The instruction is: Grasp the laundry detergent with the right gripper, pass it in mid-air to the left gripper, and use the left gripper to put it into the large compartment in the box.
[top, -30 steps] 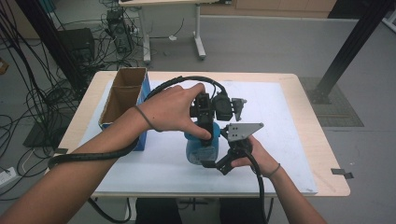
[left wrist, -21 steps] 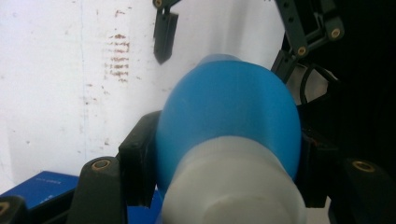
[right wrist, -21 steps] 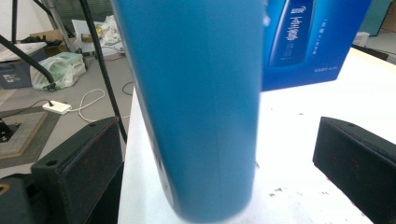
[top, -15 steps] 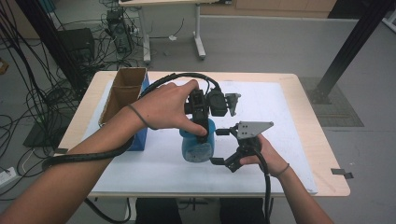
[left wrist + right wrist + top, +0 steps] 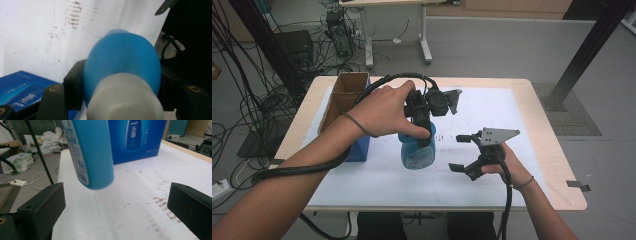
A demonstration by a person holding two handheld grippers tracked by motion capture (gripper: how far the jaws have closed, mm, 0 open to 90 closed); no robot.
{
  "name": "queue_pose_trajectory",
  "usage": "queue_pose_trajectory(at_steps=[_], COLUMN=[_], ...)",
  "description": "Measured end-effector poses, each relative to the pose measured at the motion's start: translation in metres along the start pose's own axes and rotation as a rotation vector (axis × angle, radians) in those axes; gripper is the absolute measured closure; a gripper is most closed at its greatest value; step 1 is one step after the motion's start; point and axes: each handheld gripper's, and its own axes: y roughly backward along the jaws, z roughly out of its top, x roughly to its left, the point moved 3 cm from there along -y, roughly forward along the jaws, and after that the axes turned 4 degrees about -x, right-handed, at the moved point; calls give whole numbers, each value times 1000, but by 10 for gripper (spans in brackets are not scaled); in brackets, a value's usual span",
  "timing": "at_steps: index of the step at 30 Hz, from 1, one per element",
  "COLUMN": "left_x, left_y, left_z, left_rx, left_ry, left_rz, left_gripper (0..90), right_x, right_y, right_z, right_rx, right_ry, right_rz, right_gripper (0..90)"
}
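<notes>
My left gripper (image 5: 422,131) is shut on a blue bottle (image 5: 417,151) just below its white cap (image 5: 125,100). Its pads (image 5: 74,86) press on both sides of the bottle's shoulder (image 5: 122,57). The bottle (image 5: 92,152) hangs tilted, its bottom just above the white sheet (image 5: 140,202). To the right of the bottle, my right gripper (image 5: 457,152) stands open and points left toward it. Nothing is between the right gripper's (image 5: 115,212) jaws, and the bottle is a little beyond them.
A blue carton (image 5: 359,147) with an open brown cardboard top (image 5: 344,95) stands at the table's left side, behind the bottle in the right gripper view (image 5: 140,137). The white sheet (image 5: 492,107) has brown specks. Cables lie on the floor at the left.
My right gripper has drawn away to the right from the bottle and stands apart from it. The left gripper with the bottle has barely shifted.
</notes>
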Motion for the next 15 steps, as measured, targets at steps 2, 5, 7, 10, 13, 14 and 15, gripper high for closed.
queue_pose_trajectory(at_steps=[2, 5, 7, 10, 13, 14, 15], left_x=[1, 6, 8, 12, 17, 17, 17], left_y=[1, 1, 2, 5, 10, 10, 11], left_z=[-1, -2, -3, -3, -6, -6, -6], left_rx=[-8, -12, -11, -10, -22, -22, -20], left_ry=[9, 67, 97, 133, 174, 174, 183], left_rz=[6, 24, 34, 35, 43, 43, 46], left_gripper=[376, 376, 376, 376, 376, 376, 376], right_x=[-1, -3, -5, -6, -10, -10, -12], right_y=[2, 8, 11, 14, 20, 20, 22], right_z=[-1, -4, -8, -10, -17, -17, -20], right_rx=[-1, 2, 4, 7, 5, 5, 11], right_ry=[-3, -16, -18, -26, -44, -44, -55], right_rz=[-7, -42, -67, -93, -145, -145, -176], right_gripper=[15, 15, 15, 15, 15, 15, 18])
